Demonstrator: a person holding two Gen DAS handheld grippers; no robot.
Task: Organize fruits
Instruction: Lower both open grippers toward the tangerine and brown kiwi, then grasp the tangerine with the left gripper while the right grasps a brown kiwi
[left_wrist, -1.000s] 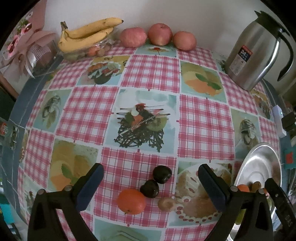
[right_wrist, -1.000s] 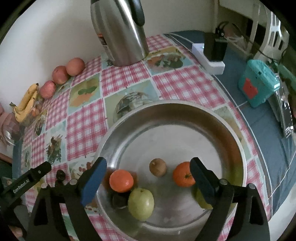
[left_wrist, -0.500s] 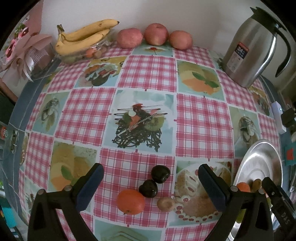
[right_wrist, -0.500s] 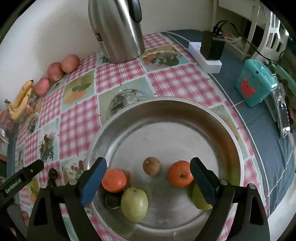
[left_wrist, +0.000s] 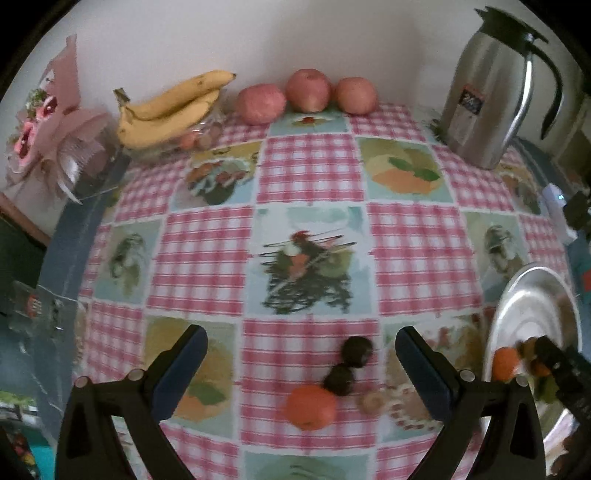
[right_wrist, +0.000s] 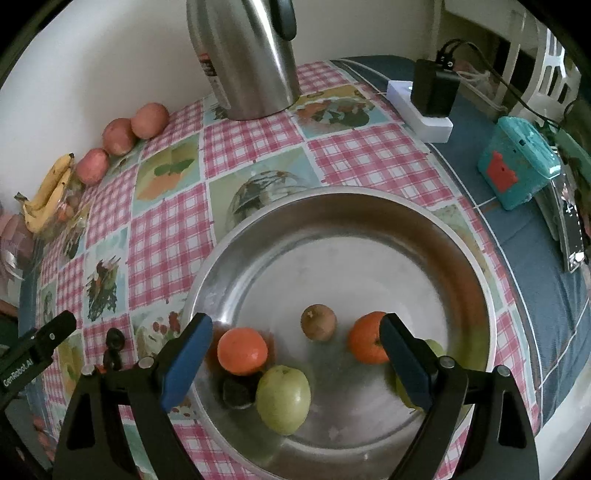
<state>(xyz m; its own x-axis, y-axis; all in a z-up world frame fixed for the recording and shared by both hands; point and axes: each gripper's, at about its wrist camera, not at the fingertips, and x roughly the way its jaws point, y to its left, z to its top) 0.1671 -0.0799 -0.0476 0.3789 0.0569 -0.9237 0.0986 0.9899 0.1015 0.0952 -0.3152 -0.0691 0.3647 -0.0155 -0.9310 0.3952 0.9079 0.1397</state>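
Observation:
In the left wrist view an orange, two dark round fruits and a small brown fruit lie on the checked tablecloth between my left gripper's fingers. My left gripper is open and empty above them. My right gripper is open and empty over the steel bowl. The bowl holds two oranges, a green apple, a brown fruit, a dark fruit and a green fruit partly hidden behind the right finger.
Bananas on a glass dish and three red apples stand at the table's far edge. A steel thermos jug stands at the back right. A power strip with adapter, a teal box and a wrapped bouquet border the table.
The left gripper has shifted left, so the loose fruits now sit right of centre between its fingers. The right gripper has drawn slightly back over the bowl. Both stay open.

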